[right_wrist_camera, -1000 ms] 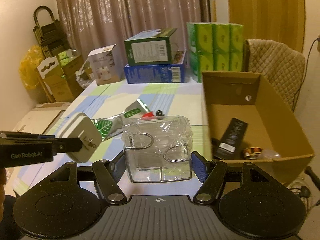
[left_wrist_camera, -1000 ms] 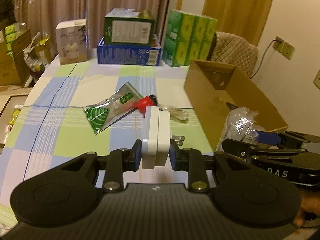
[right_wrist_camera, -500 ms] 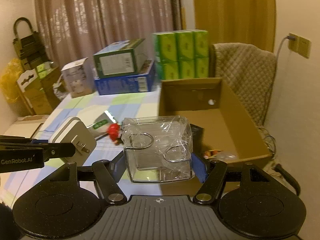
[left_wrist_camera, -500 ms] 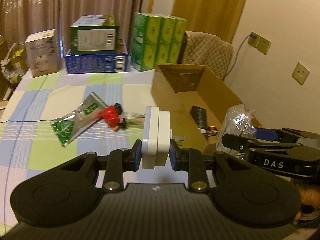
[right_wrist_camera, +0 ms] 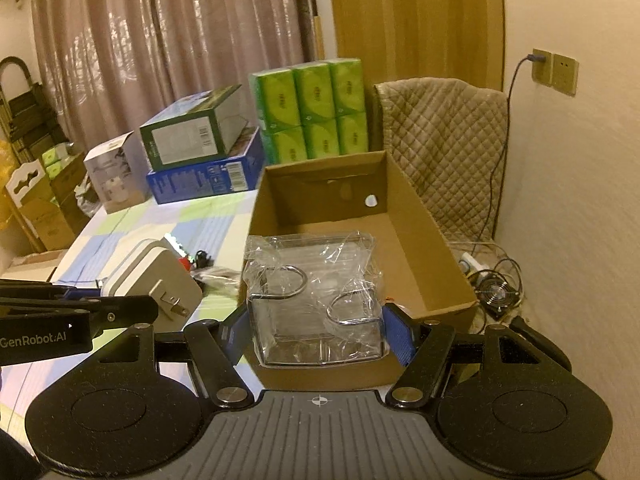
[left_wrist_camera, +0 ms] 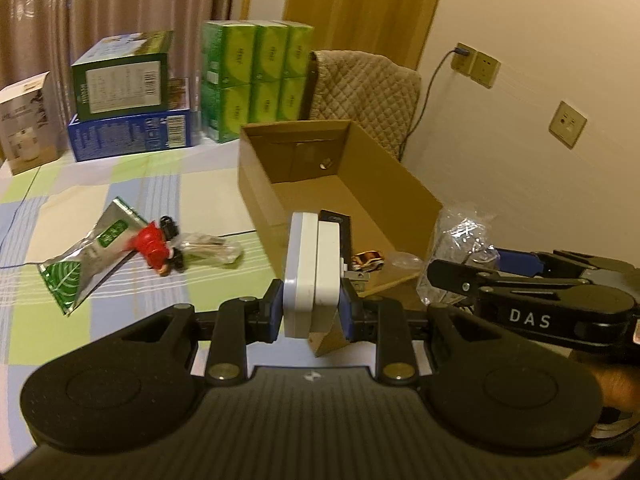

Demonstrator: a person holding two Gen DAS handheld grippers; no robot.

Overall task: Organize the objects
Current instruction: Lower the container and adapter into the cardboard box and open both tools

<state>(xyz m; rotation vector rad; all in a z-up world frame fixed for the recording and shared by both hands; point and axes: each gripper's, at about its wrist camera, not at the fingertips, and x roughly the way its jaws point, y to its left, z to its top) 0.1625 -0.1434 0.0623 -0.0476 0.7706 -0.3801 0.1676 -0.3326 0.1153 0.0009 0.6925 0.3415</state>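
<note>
My left gripper (left_wrist_camera: 312,310) is shut on a white plug adapter (left_wrist_camera: 313,272), held upright over the near left corner of the open cardboard box (left_wrist_camera: 256,184). The same adapter (right_wrist_camera: 156,280) shows in the right wrist view, prongs facing right. My right gripper (right_wrist_camera: 316,330) is shut on a plastic-wrapped wire rack (right_wrist_camera: 316,300), held over the box's (right_wrist_camera: 436,256) near end. Inside the box lie a black remote (left_wrist_camera: 340,220) and a small toy car (left_wrist_camera: 368,260). On the checked cloth a green pouch (left_wrist_camera: 88,256), a red figure (left_wrist_camera: 156,246) and a clear packet (left_wrist_camera: 208,248) remain.
Stacked green and blue cartons (left_wrist_camera: 128,96), green tissue packs (left_wrist_camera: 256,80) and a white box (left_wrist_camera: 26,120) stand along the table's far edge. A quilt-covered chair (right_wrist_camera: 444,152) sits behind the box. Cables and a small fan (right_wrist_camera: 496,292) lie on the floor at right.
Both grippers have swung right with their loads, from over the cloth to over the cardboard box. The box interior now fills the middle of both views.
</note>
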